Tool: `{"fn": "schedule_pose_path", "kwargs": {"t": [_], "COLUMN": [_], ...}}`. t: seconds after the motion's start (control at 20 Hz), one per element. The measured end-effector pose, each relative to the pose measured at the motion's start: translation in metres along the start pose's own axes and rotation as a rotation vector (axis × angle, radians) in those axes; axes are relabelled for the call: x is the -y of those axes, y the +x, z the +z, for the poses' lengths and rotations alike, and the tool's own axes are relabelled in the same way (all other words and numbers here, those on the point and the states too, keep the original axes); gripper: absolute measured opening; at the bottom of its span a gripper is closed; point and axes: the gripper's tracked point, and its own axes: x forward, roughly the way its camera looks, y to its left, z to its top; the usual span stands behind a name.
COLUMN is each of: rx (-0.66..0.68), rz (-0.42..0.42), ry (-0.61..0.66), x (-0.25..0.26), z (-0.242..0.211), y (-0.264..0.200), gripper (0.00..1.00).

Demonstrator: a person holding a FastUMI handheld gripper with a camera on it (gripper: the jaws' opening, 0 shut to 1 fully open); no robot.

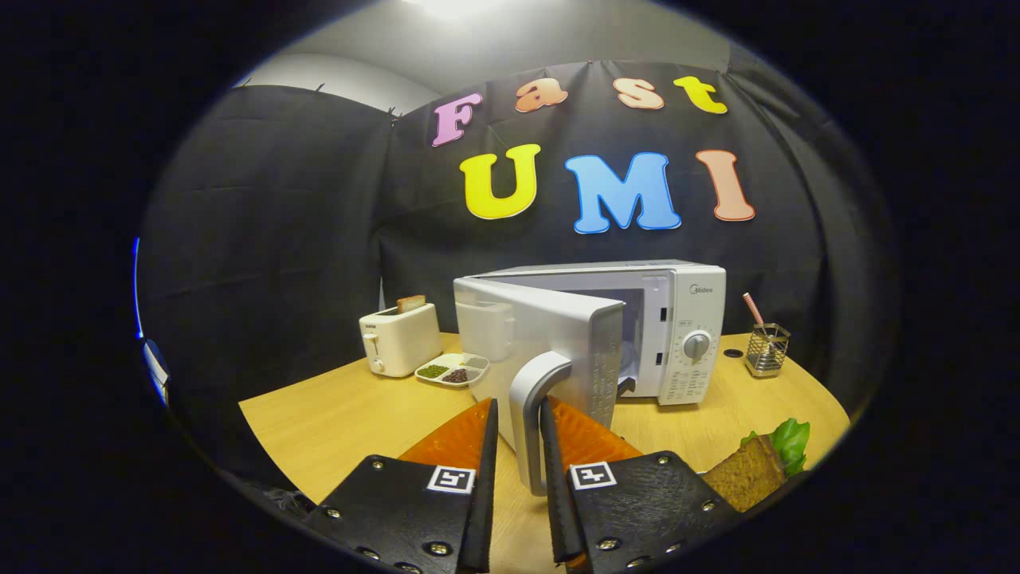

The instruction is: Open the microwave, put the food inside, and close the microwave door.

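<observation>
Gripper view: we note our gripper (518, 422) pinching the grey curved handle (532, 414) of the white microwave's door (550, 339), one finger pressed on each side. That door stands swung partly open on the white boxy microwave (677, 319). On the wooden table (335, 422), a brown bread sandwich with green lettuce (757, 466) lies just beside the fingers, outside the oven. A cream toaster (398, 339) and a divided dish (452, 369) sit beyond.

A toaster (398, 339), sectioned dish (453, 370) and wire holder (767, 349) share the table (335, 422).
</observation>
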Motion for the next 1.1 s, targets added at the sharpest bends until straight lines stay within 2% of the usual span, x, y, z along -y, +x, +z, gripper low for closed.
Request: {"fn": "schedule_pose_path", "kwargs": {"t": [0.45,0.85,1.1], "rx": [-0.054,-0.053,-0.063], "rz": [0.162,0.197,0.205], "ry": [0.011,-0.080,-0.083], "x": [-0.077,-0.129,-0.163], "z": [-0.015,-0.020,-0.022], "y": [-0.010,-0.009,-0.004], "gripper": [0.29,0.29,0.27]}}
